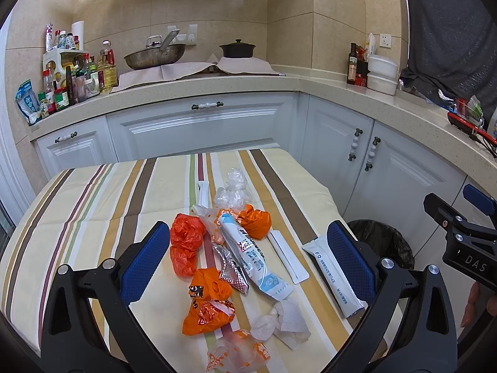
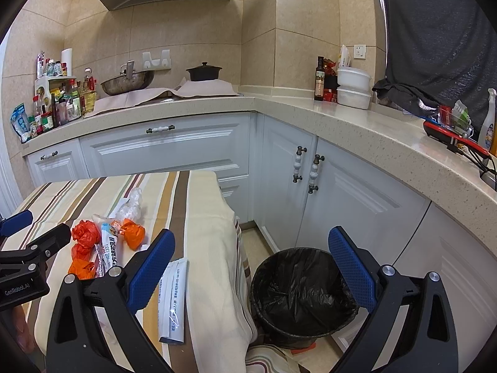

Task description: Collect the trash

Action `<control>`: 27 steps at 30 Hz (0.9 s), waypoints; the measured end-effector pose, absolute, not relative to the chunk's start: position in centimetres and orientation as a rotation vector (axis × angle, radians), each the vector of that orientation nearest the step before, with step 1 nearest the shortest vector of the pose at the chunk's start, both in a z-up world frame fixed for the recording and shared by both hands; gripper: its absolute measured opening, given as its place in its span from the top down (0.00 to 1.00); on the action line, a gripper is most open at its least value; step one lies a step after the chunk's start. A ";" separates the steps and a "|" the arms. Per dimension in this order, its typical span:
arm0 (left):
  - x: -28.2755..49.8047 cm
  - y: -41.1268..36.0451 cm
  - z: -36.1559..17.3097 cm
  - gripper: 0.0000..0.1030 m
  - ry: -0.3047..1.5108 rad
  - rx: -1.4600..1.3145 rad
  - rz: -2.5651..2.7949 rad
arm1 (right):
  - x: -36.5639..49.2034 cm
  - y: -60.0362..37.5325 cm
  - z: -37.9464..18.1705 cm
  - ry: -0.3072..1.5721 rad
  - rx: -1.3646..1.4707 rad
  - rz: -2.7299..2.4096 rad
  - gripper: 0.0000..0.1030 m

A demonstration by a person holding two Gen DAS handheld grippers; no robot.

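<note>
A heap of trash lies on the striped tablecloth [image 1: 93,205]: orange plastic bags [image 1: 186,242], a white and blue wrapper [image 1: 254,258], a silver foil wrapper [image 1: 231,267], a crumpled tissue [image 1: 285,320] and clear plastic [image 1: 233,191]. A long white packet [image 1: 337,276] lies by the table's right edge. My left gripper [image 1: 248,258] hangs open above the heap, holding nothing. In the right wrist view my right gripper [image 2: 251,273] is open and empty, spanning the table's edge and the black-lined trash bin [image 2: 304,292] on the floor. The white packet [image 2: 174,298] lies just beside its left finger.
White cabinets [image 2: 192,146] and an L-shaped countertop [image 2: 357,127] enclose the table and bin. On the counter stand a wok [image 1: 155,56], a black pot [image 1: 237,48], condiment bottles [image 1: 74,80] and white containers [image 1: 382,73]. A person's fingers [image 1: 475,301] show at the right edge.
</note>
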State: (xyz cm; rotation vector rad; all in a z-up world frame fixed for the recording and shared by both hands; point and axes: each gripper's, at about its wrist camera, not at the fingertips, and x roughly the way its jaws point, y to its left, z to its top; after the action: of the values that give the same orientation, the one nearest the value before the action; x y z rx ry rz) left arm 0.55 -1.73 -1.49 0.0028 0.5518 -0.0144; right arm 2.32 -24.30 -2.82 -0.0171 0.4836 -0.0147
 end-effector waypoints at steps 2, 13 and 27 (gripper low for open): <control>0.6 -1.7 -1.5 0.04 0.552 0.003 -0.015 | 2.3 -24.5 -3.0 0.484 -0.017 -0.014 0.06; 0.7 -1.0 -2.4 0.04 0.577 -0.003 -0.015 | 2.7 -22.1 -3.7 0.519 -0.017 0.013 0.06; 0.2 4.7 -6.7 0.05 0.689 -0.062 0.082 | 3.5 -18.5 -9.5 0.633 -0.014 0.155 0.07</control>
State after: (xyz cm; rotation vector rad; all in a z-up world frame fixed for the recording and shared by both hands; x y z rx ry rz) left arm 0.19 4.68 -6.65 -0.0616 0.6887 0.0822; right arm 3.53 -18.50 -9.55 -0.0138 0.6327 0.1547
